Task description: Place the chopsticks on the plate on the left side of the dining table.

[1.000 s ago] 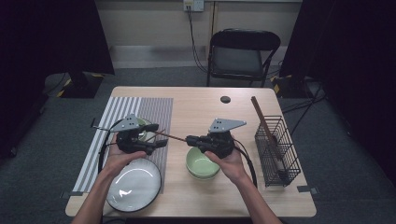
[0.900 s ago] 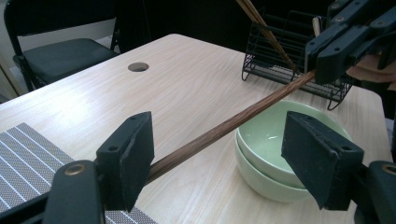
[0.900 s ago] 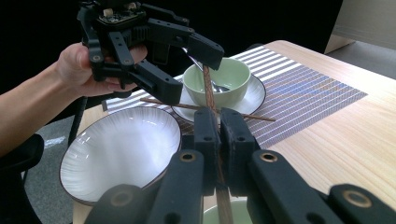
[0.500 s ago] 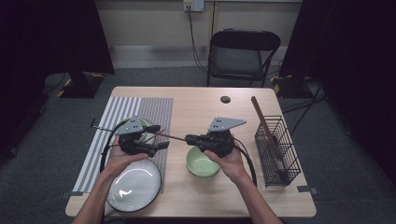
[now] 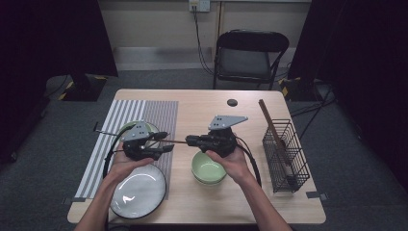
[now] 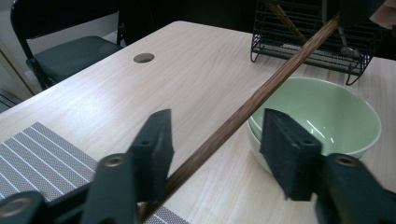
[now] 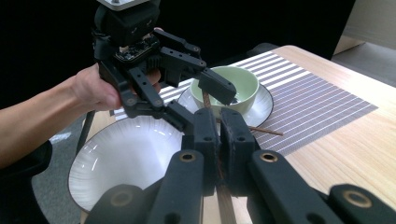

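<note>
One chopstick [image 5: 175, 141] is passed between two claws above the table [image 5: 202, 110]. The left claw [image 6: 215, 140] has just been closing, its jaws spread around the stick and clear of it; it should be pinched squarely before the right claw [image 7: 219, 135], clamped on its far end, is eased. The stick is thin, dark brown wood, held level over the green bowl [image 6: 327, 116].

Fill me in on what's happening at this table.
A person is passing a wooden chopstick between two hand-held grippers. The right gripper is shut on one end. The left gripper has the stick between its jaws, which have just been closing but do not yet press it. Below sit a green bowl and a white plate.
</note>
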